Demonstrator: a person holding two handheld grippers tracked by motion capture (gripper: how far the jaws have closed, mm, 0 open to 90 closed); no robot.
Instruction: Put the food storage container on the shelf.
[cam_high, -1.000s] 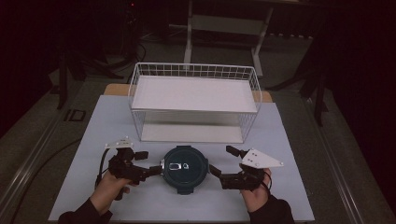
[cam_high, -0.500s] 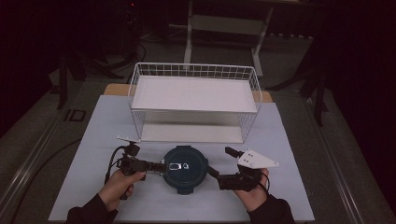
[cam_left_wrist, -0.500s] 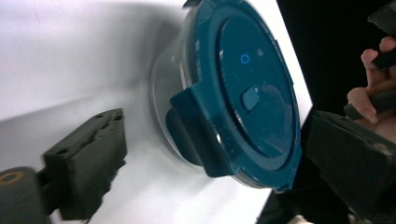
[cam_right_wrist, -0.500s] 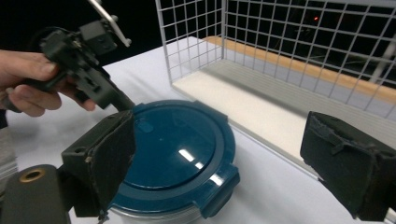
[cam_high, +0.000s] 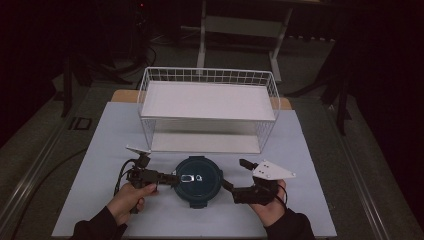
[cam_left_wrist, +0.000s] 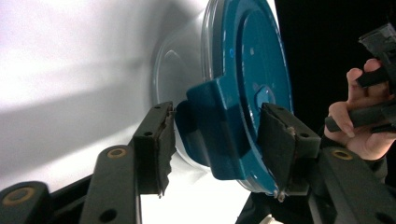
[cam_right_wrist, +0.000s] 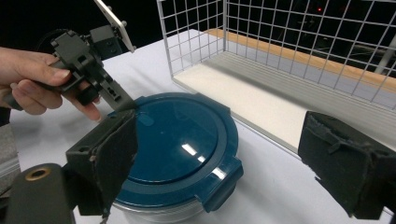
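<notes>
High view: a round container with a dark teal lid (cam_high: 198, 180) sits near the front edge of the pale bench (cam_high: 100, 150), midway between its corners, in front of a white wire basket (cam_high: 208, 100). The left gripper (cam_high: 172, 179) reaches in from the left; its jaws have just been closing and now pinch a latch tab (cam_left_wrist: 219, 126) on the lid's rim, one pad on each side. The right gripper (cam_high: 234, 175) rests at the container's right side, its jaws spread wide, one pad close by the lid's edge, the other well clear toward the basket.
</notes>
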